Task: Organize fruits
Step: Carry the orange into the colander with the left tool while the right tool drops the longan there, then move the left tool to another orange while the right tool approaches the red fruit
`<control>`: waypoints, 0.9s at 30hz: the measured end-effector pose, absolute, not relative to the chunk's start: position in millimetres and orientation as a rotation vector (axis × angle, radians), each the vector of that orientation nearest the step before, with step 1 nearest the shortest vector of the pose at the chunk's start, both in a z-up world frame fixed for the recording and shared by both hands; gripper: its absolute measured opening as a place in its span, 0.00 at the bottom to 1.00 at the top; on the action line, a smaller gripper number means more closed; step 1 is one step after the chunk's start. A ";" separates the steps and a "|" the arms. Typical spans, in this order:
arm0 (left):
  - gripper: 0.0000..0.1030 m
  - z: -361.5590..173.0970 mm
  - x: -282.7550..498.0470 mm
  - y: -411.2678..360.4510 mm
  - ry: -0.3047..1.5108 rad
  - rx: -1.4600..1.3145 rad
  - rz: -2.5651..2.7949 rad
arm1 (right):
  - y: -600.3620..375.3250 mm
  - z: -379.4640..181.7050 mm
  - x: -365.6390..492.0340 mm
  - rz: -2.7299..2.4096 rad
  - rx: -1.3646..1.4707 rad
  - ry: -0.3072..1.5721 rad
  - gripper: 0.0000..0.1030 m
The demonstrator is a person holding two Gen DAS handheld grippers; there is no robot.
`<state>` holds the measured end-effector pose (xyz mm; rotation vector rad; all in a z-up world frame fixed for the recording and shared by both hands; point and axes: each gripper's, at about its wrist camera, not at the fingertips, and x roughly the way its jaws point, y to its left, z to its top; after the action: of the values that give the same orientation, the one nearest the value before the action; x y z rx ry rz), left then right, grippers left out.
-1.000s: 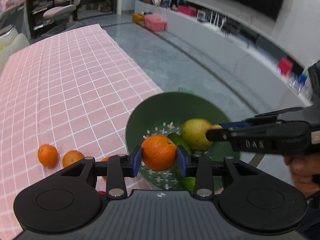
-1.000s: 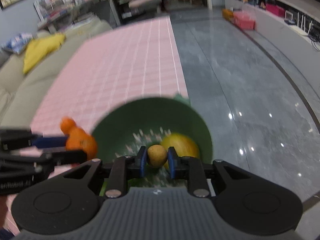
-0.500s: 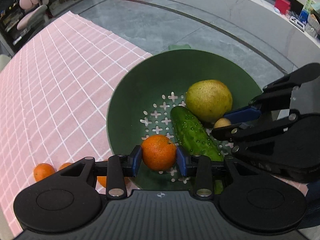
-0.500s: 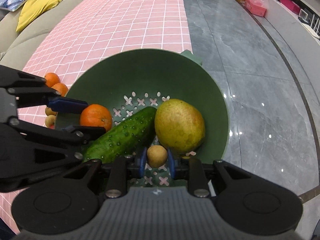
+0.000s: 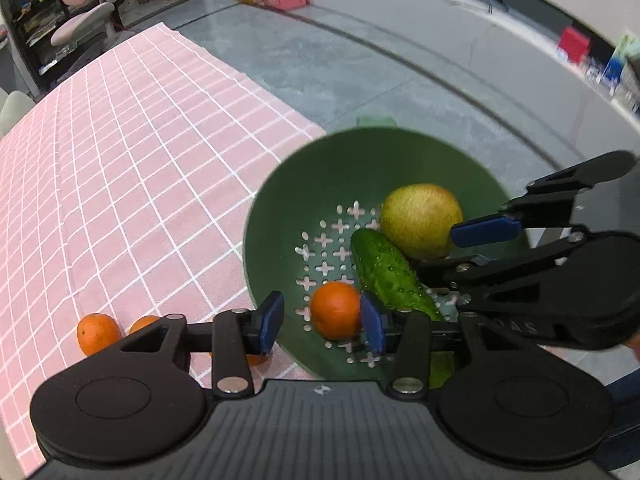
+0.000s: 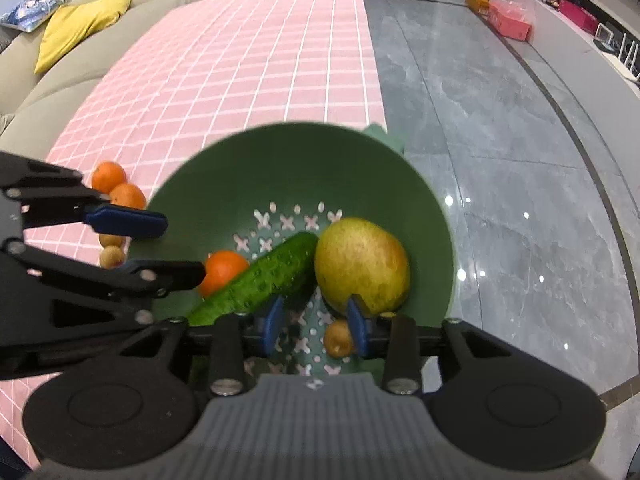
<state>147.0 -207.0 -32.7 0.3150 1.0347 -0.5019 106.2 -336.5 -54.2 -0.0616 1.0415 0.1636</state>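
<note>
The dark green plastic colander bowl (image 5: 280,216), its floor pierced with cross-shaped holes, sits at the edge of the worktop covered by a pink cloth with a white grid (image 5: 120,168), partly overhanging the grey tiled floor (image 6: 500,120).

The left gripper (image 5: 322,320) hangs over the near side of the bowl with its jaws spread wide. A small round orange mandarin (image 5: 335,310) lies between them on the bowl floor, touching the blue pad on the right side and clear of the pad on the left, so nothing is gripped.

The right gripper (image 6: 316,322) is over the bowl's other side, its jaws likewise parted. A small round tan fruit (image 6: 338,338) (it looks like a longan) rests on the perforated floor just beside the right-hand blue pad; whether it touches that pad cannot be told.

Inside the bowl a bumpy dark green cucumber (image 6: 260,280) lies diagonally, one end against a large yellow-green pear (image 6: 360,266) that leans on the bowl wall. The mandarin sits on the cucumber's other side.

On the cloth just outside the bowl, two more orange mandarins (image 6: 116,184) lie touching one another, and two small tan fruits (image 6: 112,250) sit near them, partly hidden by the left gripper's fingers (image 6: 124,222).

A beige sofa with a yellow cushion (image 6: 76,24) borders the worktop's far side.
</note>
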 end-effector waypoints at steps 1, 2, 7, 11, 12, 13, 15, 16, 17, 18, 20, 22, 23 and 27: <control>0.52 -28.1 145.9 -202.8 1.026 0.298 -0.503 | -335.7 -51.7 106.4 0.163 -0.059 1.032 0.32; 0.54 -24.5 144.7 -199.0 1.018 0.286 -0.496 | -335.2 -49.6 106.4 0.165 -0.054 1.025 0.32; 0.58 -11.8 131.8 -164.7 0.980 0.213 -0.454 | -332.1 -36.5 106.2 0.169 -0.035 0.974 0.33; 0.59 -10.5 118.6 -125.6 0.977 0.168 -0.401 | -320.6 -21.6 109.4 0.190 -0.017 0.921 0.33; 0.59 -11.0 115.5 -115.9 0.976 0.162 -0.388 | -316.2 -17.7 110.3 0.199 -0.015 0.908 0.33; 0.59 -11.0 112.2 -106.7 0.976 0.156 -0.374 | -310.0 -13.8 111.1 0.211 -0.014 0.893 0.33; 0.59 -14.2 106.7 -88.3 0.980 0.137 -0.350 | -296.6 -9.0 112.7 0.236 -0.015 0.876 0.33; 0.59 -15.1 104.6 -80.4 0.984 0.128 -0.339 | -289.6 -6.8 113.4 0.247 -0.017 0.870 0.33; 0.59 -16.4 103.1 -72.8 0.987 0.119 -0.329 | -282.6 -6.2 114.2 0.260 -0.021 0.868 0.33; 0.59 -18.2 101.4 -66.1 0.991 0.111 -0.317 | -275.8 -6.4 114.7 0.271 -0.027 0.866 0.33; 0.60 -21.5 98.4 -54.8 0.994 0.095 -0.292 | -261.9 -8.8 116.8 0.291 -0.043 0.869 0.33; 0.60 -25.1 95.5 -39.3 0.994 0.073 -0.275 | -249.3 -13.7 117.8 0.305 -0.060 0.879 0.33; 0.61 -27.5 95.2 -34.8 0.995 0.059 -0.270 | -244.6 -16.6 118.6 0.308 -0.066 0.883 0.33; 0.61 -33.3 96.0 -20.6 0.999 0.023 -0.262 | -228.8 -25.5 120.5 0.330 -0.092 0.893 0.33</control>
<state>96.0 -20.6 -33.3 0.0229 0.9988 -0.2625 120.5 -228.8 -25.5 -0.0920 0.8929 0.3296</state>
